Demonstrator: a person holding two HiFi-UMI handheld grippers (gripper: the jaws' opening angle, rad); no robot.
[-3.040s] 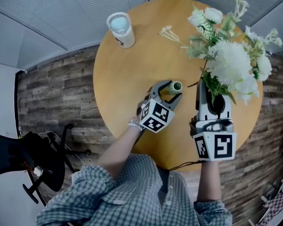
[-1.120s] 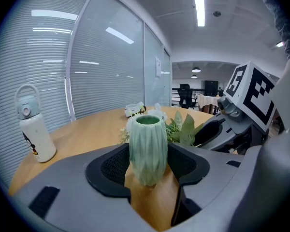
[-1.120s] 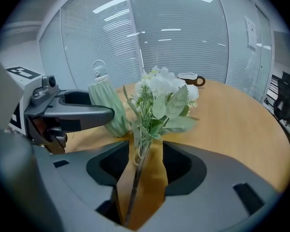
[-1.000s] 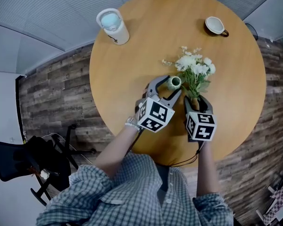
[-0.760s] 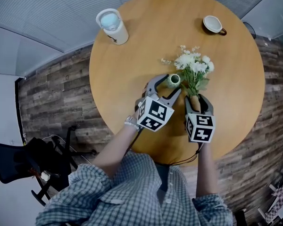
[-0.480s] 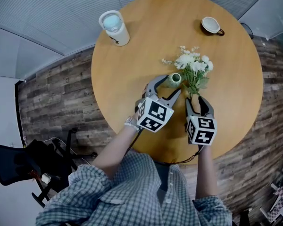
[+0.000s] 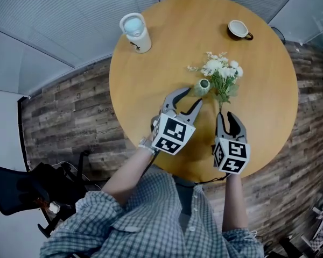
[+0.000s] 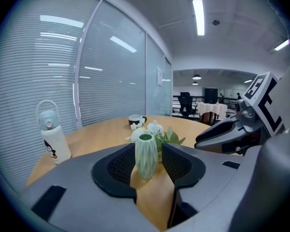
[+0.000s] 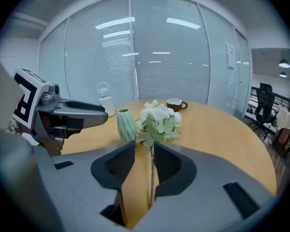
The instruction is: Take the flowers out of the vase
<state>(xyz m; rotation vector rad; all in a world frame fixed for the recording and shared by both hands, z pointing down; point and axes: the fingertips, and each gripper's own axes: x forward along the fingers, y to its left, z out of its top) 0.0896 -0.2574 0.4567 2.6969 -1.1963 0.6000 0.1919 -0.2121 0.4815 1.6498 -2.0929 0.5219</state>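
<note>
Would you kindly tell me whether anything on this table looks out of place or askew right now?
Only the flowers: the white bunch lies flat on the table beside the green vase, which stands upright and empty. The bottle and the cup stand upright, and nothing looks spilled or damaged.

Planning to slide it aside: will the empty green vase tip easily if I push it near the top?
Probably yes: the vase stands tall, narrow and empty, so it is likely light. It looks ceramic, perhaps fragile. Its ribbed sides may resist slipping.
</note>
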